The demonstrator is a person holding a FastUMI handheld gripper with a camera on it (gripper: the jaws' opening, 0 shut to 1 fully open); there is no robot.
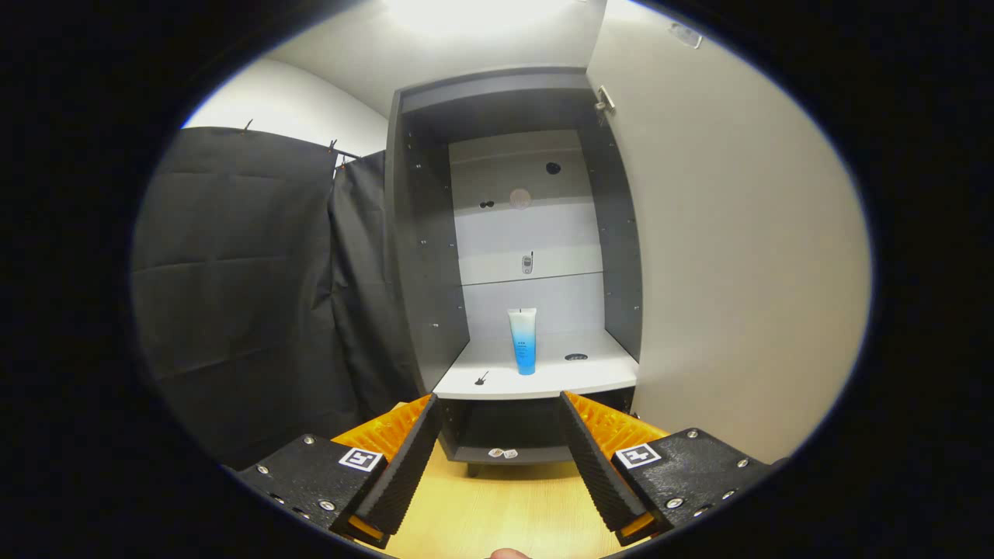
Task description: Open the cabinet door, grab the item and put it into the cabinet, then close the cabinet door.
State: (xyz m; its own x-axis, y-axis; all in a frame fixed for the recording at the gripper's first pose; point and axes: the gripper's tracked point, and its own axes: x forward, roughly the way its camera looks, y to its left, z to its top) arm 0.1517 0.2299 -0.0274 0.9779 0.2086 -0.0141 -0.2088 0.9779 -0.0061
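Tool (498,415) stood open, its two ribbed black fingers (404,466) spread wide with nothing between them, orange backing showing behind each pad. Fingers hung above a pale wooden tabletop (497,505).

Cabinet (516,256) sat just beyond the fingertips, dark grey carcass with a pale back panel. Door (738,256) swung fully open to the right, its light inner face turned toward the camera; a hinge fitting (604,99) showed near its top corner.

Tube (523,340), white at the top fading to blue, stood upright on its cap on the white shelf (536,373) inside the cabinet, roughly centred, well ahead of the fingers and apart from them. Small dark fitting (575,357) lay on the shelf to the tube's right; another small dark piece (481,379) near the shelf's front left edge.

Lower compartment (505,431) beneath the shelf was dark and open. Black cloth (256,287) hung left of the cabinet.
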